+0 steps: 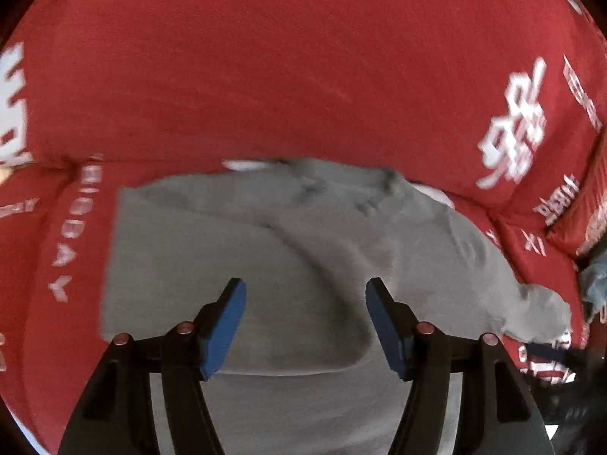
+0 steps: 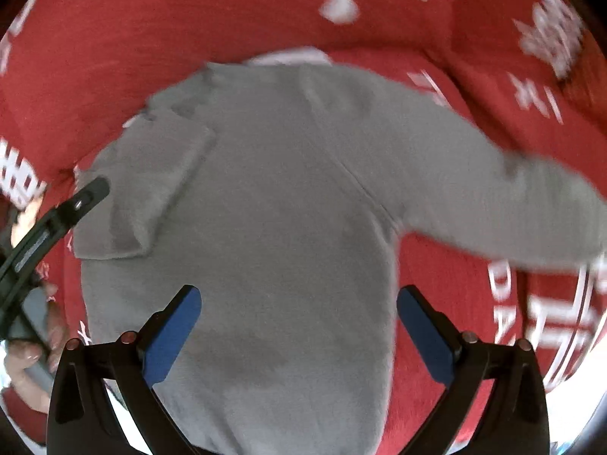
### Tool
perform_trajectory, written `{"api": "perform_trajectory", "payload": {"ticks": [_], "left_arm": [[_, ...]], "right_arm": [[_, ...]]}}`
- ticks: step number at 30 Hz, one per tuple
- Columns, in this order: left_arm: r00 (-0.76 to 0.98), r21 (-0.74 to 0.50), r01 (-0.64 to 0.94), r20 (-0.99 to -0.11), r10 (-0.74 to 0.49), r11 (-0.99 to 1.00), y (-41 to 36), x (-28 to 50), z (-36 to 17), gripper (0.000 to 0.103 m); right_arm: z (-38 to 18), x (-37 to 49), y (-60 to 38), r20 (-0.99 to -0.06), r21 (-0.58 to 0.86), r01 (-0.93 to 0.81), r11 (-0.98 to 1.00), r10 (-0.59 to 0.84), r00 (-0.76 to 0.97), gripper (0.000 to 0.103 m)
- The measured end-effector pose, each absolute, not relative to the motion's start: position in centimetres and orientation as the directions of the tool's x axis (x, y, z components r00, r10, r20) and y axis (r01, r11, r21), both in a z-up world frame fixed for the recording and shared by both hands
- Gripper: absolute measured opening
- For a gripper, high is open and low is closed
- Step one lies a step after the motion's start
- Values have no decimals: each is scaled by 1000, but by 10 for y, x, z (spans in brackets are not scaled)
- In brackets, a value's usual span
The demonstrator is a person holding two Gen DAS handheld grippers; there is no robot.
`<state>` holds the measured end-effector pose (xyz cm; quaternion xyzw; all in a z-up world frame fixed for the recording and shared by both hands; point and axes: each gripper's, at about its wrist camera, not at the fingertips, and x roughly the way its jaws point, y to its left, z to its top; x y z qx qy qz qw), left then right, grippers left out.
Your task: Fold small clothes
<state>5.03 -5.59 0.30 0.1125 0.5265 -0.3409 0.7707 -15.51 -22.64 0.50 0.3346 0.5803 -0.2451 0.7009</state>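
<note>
A small grey long-sleeved top [image 2: 273, 204] lies flat on a red cloth with white lettering [image 2: 114, 38]. Its left sleeve [image 2: 151, 185] is folded in over the body; its right sleeve [image 2: 493, 189] stretches out to the right. My right gripper [image 2: 299, 322] hovers open over the lower body of the top, holding nothing. My left gripper [image 1: 305, 318] is open and empty above the same top [image 1: 265, 265], near a curved fold. In the right wrist view the left gripper's finger [image 2: 87, 197] shows at the left edge by the folded sleeve.
The red printed cloth [image 1: 265, 57] covers the whole surface around the garment. A red box or cushion [image 1: 584, 212] and a grey-blue bundle [image 1: 595, 280] sit at the far right of the left wrist view. A hand [image 2: 34, 345] holds the left gripper.
</note>
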Motion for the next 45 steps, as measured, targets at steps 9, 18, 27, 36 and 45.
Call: {"api": "perform_trajectory", "payload": {"ticks": [9, 18, 27, 36, 45], "left_arm": [[288, -26, 551, -932, -219, 834, -1, 146, -27, 67], [214, -24, 527, -964, -159, 849, 11, 155, -68, 67], [174, -83, 575, -960, -221, 814, 1, 173, -59, 67], [88, -157, 531, -967, -239, 832, -11, 193, -80, 15], [108, -211, 481, -949, -296, 851, 4, 208, -72, 9]], "right_arm": [[0, -3, -172, -963, -15, 394, 919, -119, 241, 103], [-37, 8, -184, -970, -73, 455, 888, -170, 176, 11], [-57, -143, -274, -867, 494, 822, 283, 87, 491, 55], [-76, -162, -295, -810, 586, 799, 132, 108, 576, 26], [-15, -109, -311, -766, 604, 679, 417, 69, 639, 8]]}}
